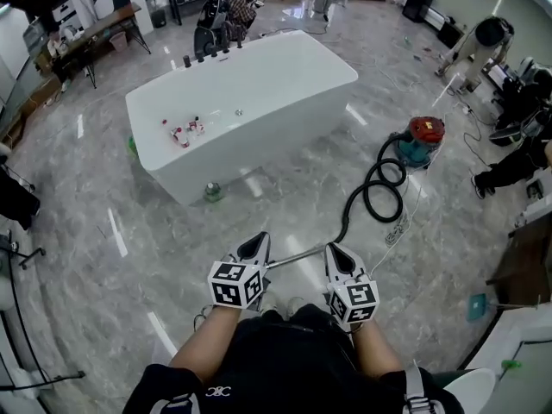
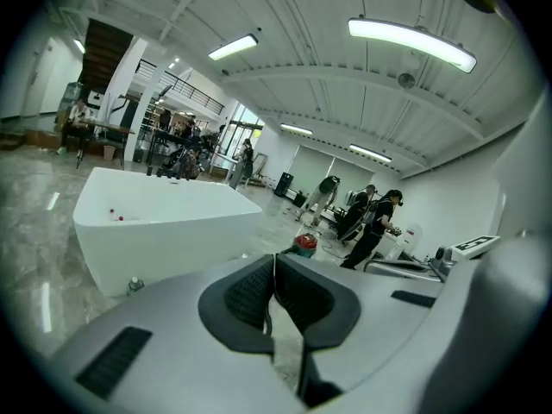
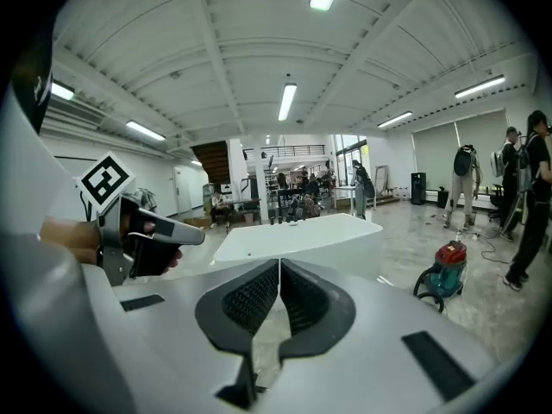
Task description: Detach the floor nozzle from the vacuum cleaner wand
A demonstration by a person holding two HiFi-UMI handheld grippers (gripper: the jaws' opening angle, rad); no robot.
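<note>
A silver vacuum wand [image 1: 297,256] runs across the floor in the gap between my two grippers in the head view. A black hose [image 1: 377,188] loops from it to the red and teal vacuum canister [image 1: 420,140], also seen as a canister [image 3: 442,268] in the right gripper view. I cannot make out the floor nozzle; my body and grippers hide the wand's near end. My left gripper [image 1: 254,243] [image 2: 274,270] is shut with nothing in it. My right gripper [image 1: 337,249] [image 3: 279,274] is shut and empty too. Both are held above the wand, apart from it.
A large white bathtub [image 1: 285,84] stands ahead, with small bottles on its rim and a green bottle [image 1: 212,192] at its foot. A white power strip [image 1: 398,230] and cable lie beside the hose. People stand by desks at the right [image 3: 524,197].
</note>
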